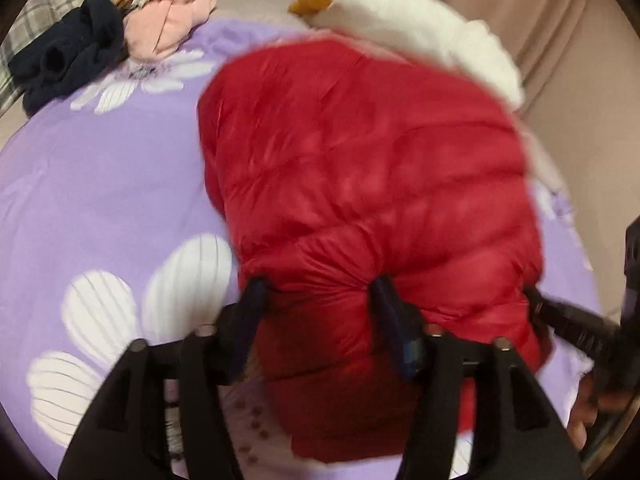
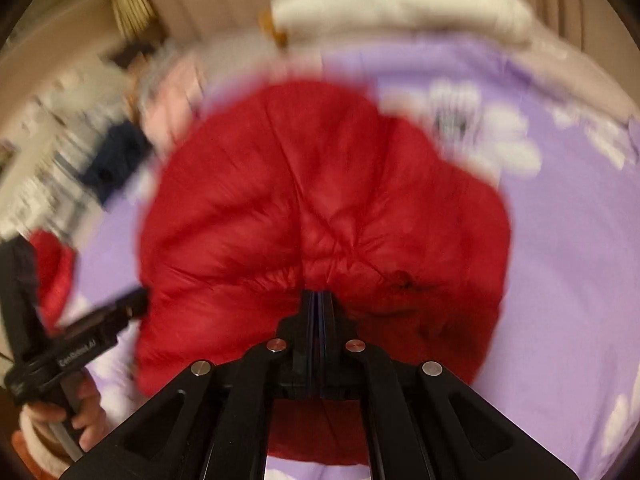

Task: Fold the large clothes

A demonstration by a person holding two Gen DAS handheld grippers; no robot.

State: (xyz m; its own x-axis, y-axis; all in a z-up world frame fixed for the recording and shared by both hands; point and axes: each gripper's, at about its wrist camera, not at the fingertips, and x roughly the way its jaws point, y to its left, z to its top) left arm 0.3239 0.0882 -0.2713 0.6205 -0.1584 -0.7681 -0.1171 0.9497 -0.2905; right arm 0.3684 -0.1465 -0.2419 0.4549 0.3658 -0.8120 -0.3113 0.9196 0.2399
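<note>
Red puffer jacket (image 1: pixel 360 184) lay bunched on the lilac flowered bed sheet (image 1: pixel 100 184), left claw (image 1: pixel 320 292) spread wide over its near edge, right claw (image 2: pixel 319 300) pinched closed on a fold, left tool's white lettering too blurred to read.

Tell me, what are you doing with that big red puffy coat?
A person is folding the red puffy coat on a bed with a purple flowered sheet. The right claw is shut on the coat's near edge. The left claw is open, its fingers pressing into the same edge. Other clothes lie piled at the far corner.
</note>
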